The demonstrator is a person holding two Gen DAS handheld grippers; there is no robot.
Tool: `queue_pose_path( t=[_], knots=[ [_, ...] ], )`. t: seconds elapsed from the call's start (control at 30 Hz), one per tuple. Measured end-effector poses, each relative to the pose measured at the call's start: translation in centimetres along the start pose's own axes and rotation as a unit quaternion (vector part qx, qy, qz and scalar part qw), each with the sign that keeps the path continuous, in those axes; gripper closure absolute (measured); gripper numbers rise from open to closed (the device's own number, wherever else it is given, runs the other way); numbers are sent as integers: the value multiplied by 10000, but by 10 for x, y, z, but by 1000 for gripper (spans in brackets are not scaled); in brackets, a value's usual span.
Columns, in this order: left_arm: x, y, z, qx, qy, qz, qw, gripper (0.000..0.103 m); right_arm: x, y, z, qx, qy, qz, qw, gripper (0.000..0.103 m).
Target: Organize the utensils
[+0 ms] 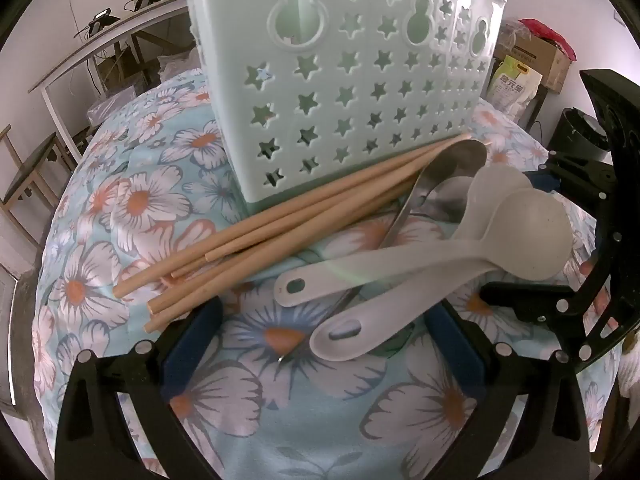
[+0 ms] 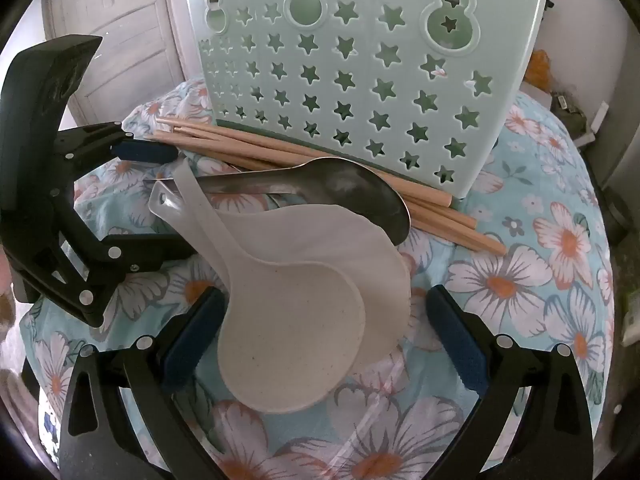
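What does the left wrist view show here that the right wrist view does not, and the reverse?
Only the left wrist view: a shelf along the wall, a cardboard box, a yellow bag.
Only the right wrist view: a white panelled door.
Both: the green star-cut holder, wooden chopsticks, metal spoon, two pale plastic spoons and floral cloth, with both grippers open.

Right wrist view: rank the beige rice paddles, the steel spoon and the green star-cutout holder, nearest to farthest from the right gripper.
1. Beige rice paddles: stacked, blades between the open fingers of the right gripper.
2. Steel spoon: just behind the paddles, bowl toward the right.
3. Green star-cutout holder: farthest, standing at the back, behind the wooden chopsticks.
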State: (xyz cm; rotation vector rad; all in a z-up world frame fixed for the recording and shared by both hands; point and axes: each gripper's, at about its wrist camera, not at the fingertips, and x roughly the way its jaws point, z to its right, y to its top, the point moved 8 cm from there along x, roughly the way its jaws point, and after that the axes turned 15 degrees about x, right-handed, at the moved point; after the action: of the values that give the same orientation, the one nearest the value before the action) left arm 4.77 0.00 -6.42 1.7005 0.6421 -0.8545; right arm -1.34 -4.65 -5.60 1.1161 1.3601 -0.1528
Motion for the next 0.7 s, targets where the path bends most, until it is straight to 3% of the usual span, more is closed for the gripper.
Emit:
queue_pose_path(
  t=[0.7],
  knots=[
    [0,0,0,-2,-4,-2,10000,4,1,0,-2,-2,-5,-8,10000,6]
  ],
)
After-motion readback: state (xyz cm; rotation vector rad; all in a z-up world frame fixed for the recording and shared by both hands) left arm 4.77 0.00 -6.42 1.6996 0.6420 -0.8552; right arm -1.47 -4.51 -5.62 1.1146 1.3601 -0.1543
